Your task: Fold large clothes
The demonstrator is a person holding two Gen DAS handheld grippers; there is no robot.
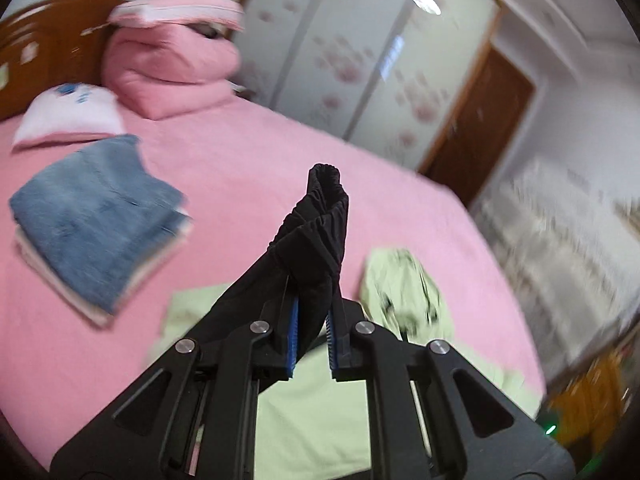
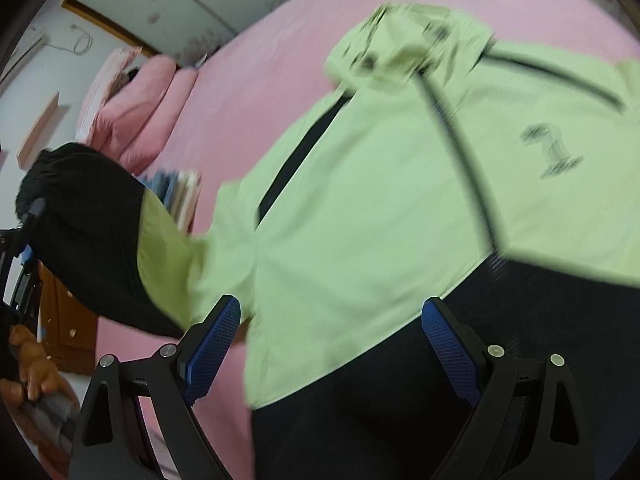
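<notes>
Jacket: a light-green jacket [image 2: 360,200] with black lower panels lies spread face-up across the pink bed [image 1: 248,152], hood [image 1: 404,284] toward the far side, black front zip running down the chest.
Sleeve: the black cuff [image 1: 320,216] of one sleeve is lifted off the bed; in the right view the sleeve rises from the jacket's side up to the left edge of the picture.
Left gripper [image 1: 312,312]: pinched tight on the cuff, black cloth bunched between the blue pads, cuff end sticking out past the tips.
Right gripper [image 2: 332,344]: jaws spread wide, nothing between them, hovering over the jacket's lower front where green meets black.
Step in hand: judged to be folding the sleeve in across the body.
Doing it well: carry the cuff over the chest and lay the sleeve flat and straight, crease at the shoulder seam; the free gripper could press the body down so the jacket does not drag on the sheet. Let go only once the cuff rests on the cloth.
Risk: the bunched cuff may land twisted; smooth it after release.
Containers: none in view. The nearest thing to storage is a stack of folded clothes [image 1: 100,220], denim on top, well apart on the bed near a pillow [image 1: 68,116] and a pile of pink bedding [image 1: 172,72].
</notes>
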